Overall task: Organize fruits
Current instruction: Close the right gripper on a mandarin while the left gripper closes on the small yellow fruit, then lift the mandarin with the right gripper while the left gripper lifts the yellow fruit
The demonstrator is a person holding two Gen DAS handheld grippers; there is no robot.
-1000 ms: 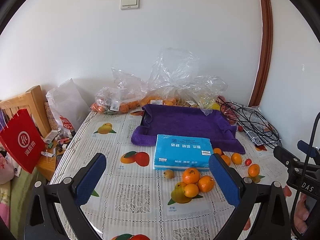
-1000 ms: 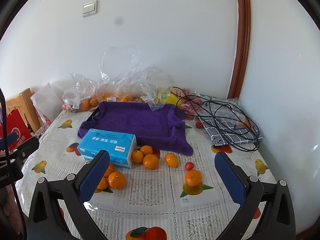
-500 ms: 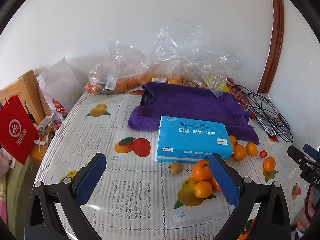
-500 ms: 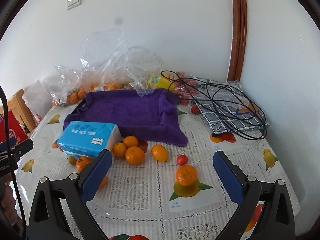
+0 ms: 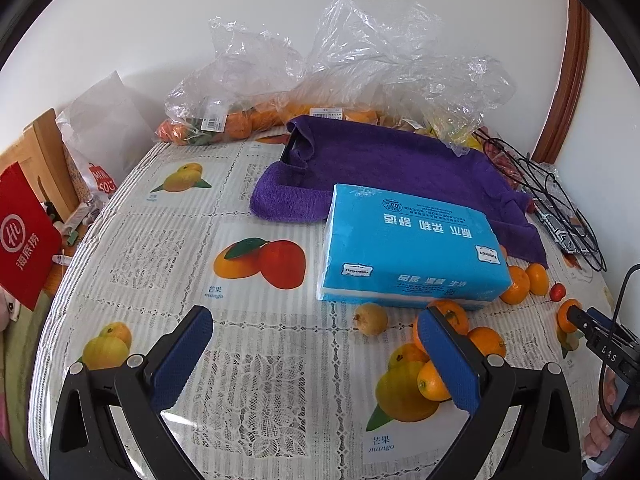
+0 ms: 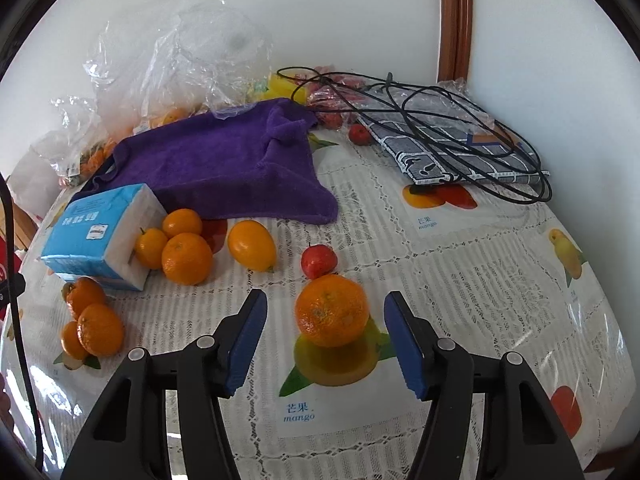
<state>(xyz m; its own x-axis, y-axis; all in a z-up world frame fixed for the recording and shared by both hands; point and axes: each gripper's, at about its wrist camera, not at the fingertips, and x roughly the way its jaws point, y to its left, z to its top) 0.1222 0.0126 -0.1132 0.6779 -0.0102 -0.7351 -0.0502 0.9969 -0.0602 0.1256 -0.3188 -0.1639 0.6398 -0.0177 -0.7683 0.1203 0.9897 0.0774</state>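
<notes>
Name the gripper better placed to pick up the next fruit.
Right. The right gripper is closing with the tangerine between its pads, not yet touching. The left gripper hangs open over bare tablecloth.

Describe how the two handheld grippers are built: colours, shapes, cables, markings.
Both the left gripper and right gripper have matte black angular arms with silver screws and flat blue ribbed pads. In the left view, the right one's black body carries white lettering and a thin black cable.
</notes>
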